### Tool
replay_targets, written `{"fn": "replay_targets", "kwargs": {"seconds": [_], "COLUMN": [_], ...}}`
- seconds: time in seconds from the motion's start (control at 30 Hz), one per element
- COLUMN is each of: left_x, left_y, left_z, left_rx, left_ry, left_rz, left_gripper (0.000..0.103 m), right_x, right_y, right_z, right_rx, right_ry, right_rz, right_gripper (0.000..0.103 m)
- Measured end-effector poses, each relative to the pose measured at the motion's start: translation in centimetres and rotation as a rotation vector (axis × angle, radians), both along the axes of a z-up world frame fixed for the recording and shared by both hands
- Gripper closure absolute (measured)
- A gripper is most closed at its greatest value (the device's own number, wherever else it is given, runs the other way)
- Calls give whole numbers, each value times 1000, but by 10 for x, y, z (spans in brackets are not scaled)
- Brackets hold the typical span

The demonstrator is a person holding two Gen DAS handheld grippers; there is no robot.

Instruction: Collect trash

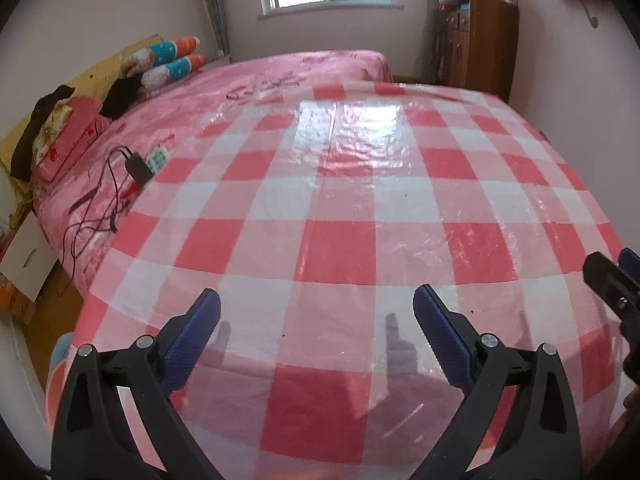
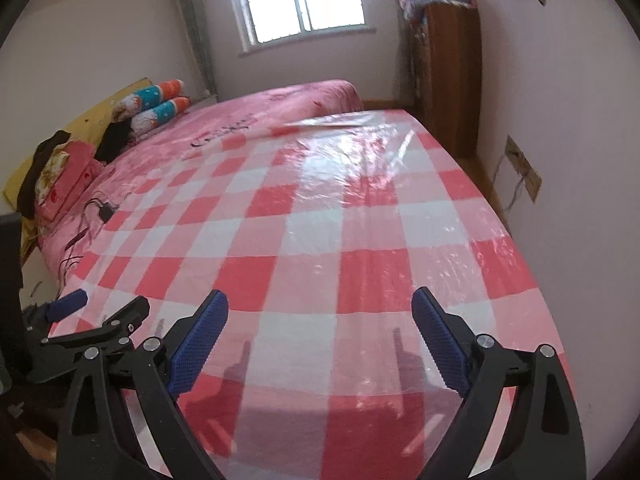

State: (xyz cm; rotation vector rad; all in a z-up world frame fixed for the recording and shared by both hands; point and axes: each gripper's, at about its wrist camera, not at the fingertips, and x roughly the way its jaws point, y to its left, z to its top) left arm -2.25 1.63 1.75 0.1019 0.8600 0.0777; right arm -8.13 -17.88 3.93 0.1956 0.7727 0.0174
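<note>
A: Plainly, where is the trash?

B: You have none in view. A glossy red-and-white checked plastic sheet (image 1: 340, 208) covers the bed (image 1: 280, 76); it may be what you collect, though that is a guess.

A: And your grippers?

B: Your left gripper (image 1: 316, 336) and right gripper (image 2: 320, 336) both tilt down over the sheet's near edge, side by side, jaws spread wide, empty. Pinch the edge low, then gather slowly.

Home bedroom, prob.: bed (image 1: 304, 64), pillows (image 1: 172, 60).
</note>
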Motion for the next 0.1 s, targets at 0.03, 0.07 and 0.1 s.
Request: {"fn": "replay_targets", "kwargs": {"seconds": [0.03, 0.07, 0.1], "left_x": [4, 7, 9], "left_y": [-2, -3, -5], "left_z": [-3, -6, -8], "left_rx": [-4, -6, -5], "left_ry": [15, 27, 34], "left_rz": [-1, 1, 4], "left_gripper": [6, 6, 6], "right_x": [3, 6, 9], "right_y": [-2, -4, -5], "right_z": [-2, -5, -8], "right_rx": [2, 7, 12], "right_ry": [16, 36, 55], "right_rz": [-5, -7, -11], "right_gripper": [11, 11, 11]}}
